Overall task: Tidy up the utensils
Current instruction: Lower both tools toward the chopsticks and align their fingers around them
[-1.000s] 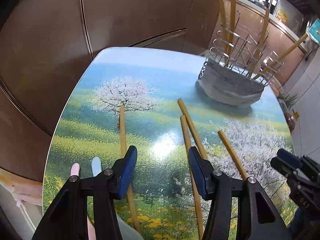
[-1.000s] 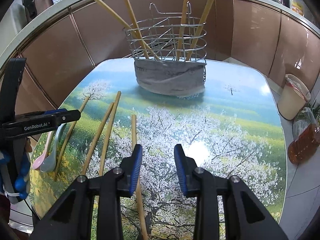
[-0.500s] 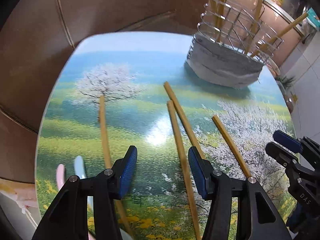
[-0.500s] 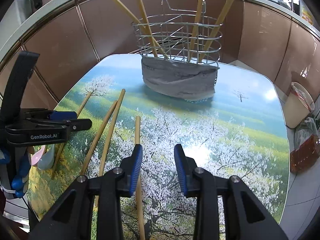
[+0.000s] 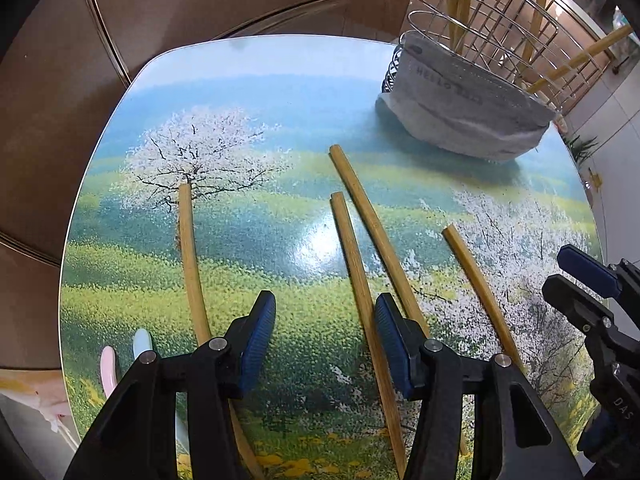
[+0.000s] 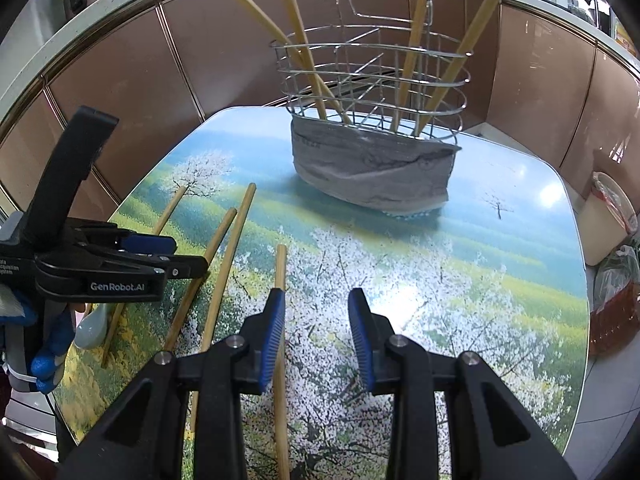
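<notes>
Several long bamboo sticks lie on the landscape-print table [image 5: 280, 120]. My left gripper [image 5: 326, 340] is open and empty, low over the table between the leftmost stick [image 5: 190, 256] and a pair of sticks [image 5: 360, 248]. My right gripper [image 6: 316, 328] is open and empty; a stick [image 6: 281, 276] runs under its left finger. A wire utensil basket [image 6: 372, 80] wrapped in grey cloth [image 6: 372, 168] stands at the far side and holds several upright sticks. It also shows in the left wrist view [image 5: 480, 32]. A pink spoon [image 5: 107, 364] and a pale blue spoon [image 5: 142, 340] lie at the near left.
Brown cabinet panels [image 6: 160, 72] curve round behind the table. A cream bin [image 6: 608, 220] and a bag with a bottle of amber liquid [image 6: 612, 312] stand right of the table. The table edge runs close on the left [image 5: 68, 280].
Both grippers have moved forward toward the basket, which looks larger now. The left view has swung right, so the sticks sit further left. Both stay open.
</notes>
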Action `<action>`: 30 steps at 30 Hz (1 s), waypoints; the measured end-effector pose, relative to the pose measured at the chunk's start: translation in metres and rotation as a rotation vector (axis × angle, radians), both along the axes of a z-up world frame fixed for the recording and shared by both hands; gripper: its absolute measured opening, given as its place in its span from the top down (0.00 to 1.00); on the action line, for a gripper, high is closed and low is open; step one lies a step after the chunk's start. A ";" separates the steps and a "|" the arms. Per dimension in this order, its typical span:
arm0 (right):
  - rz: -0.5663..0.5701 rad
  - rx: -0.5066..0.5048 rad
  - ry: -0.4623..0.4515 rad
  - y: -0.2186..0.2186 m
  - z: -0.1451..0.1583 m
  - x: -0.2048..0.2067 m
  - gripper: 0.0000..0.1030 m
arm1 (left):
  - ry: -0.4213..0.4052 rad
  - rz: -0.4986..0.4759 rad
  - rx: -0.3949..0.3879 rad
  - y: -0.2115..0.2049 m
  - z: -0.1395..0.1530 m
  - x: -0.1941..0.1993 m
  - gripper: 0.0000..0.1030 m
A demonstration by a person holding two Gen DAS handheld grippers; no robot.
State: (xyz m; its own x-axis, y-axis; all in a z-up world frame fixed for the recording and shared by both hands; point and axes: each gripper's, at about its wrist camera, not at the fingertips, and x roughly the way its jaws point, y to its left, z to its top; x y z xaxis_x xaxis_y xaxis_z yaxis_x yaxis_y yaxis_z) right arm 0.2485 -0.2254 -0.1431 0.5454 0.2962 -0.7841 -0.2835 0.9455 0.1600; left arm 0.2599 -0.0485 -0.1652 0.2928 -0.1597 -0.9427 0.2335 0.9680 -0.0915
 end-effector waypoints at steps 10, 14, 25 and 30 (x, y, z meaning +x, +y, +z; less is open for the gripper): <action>0.094 -0.026 0.066 0.023 -0.010 0.019 0.70 | 0.039 0.024 -0.002 0.017 0.001 0.015 0.52; 0.127 -0.038 0.094 0.029 -0.014 0.027 0.70 | 0.073 0.044 -0.042 0.024 0.002 0.023 0.54; 0.176 -0.084 0.126 0.044 -0.024 0.041 0.70 | 0.112 0.040 -0.051 0.019 0.003 0.045 0.54; 0.196 -0.108 0.130 0.053 -0.030 0.045 0.71 | 0.095 0.005 0.021 0.007 0.003 0.053 0.61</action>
